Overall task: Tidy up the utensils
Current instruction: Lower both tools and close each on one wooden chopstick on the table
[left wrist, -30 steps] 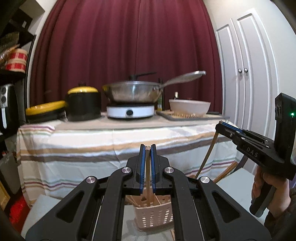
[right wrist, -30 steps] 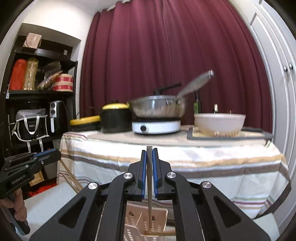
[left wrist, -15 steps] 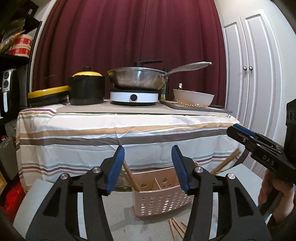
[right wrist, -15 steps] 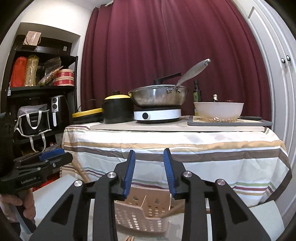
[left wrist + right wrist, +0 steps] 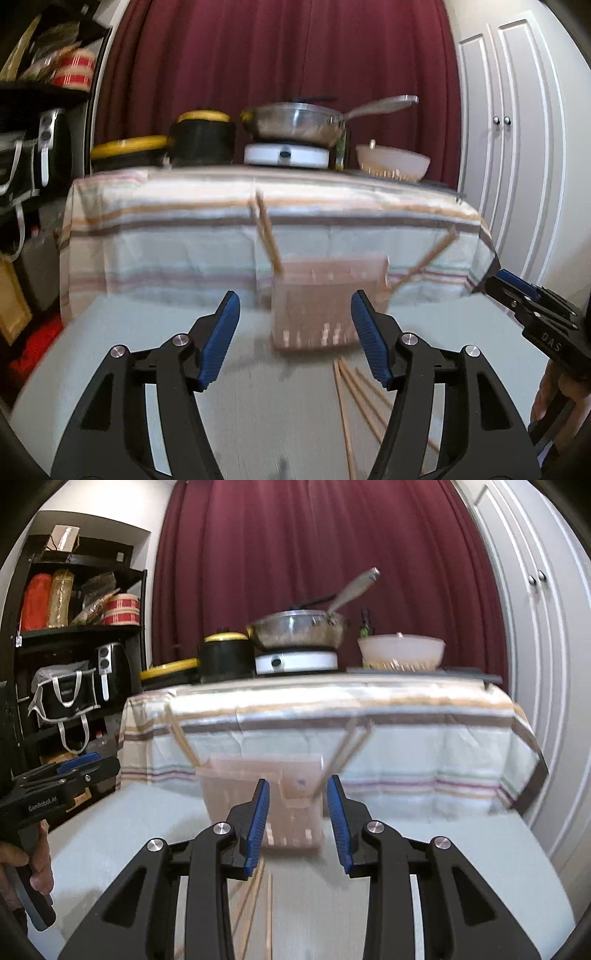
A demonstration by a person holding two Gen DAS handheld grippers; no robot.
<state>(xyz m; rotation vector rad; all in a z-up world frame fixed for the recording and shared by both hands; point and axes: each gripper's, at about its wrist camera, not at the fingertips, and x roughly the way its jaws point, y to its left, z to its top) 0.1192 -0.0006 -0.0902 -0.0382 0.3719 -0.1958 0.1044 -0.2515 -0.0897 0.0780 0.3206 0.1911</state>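
One basket (image 5: 325, 299), two hand-held grippers (image 5: 295, 339)

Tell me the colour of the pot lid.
Yellow lid, clearest in the right wrist view.

Even indoor light, motion blur, fisheye-bent edges

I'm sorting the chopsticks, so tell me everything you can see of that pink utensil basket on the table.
The pink basket is a blurred, boxy plastic caddy with perforated walls and inner dividers, standing upright on the pale table. Wooden chopsticks lean out of its left end, and others out of its right. More chopsticks lie loose on the table in front of it. Neither gripper touches it.
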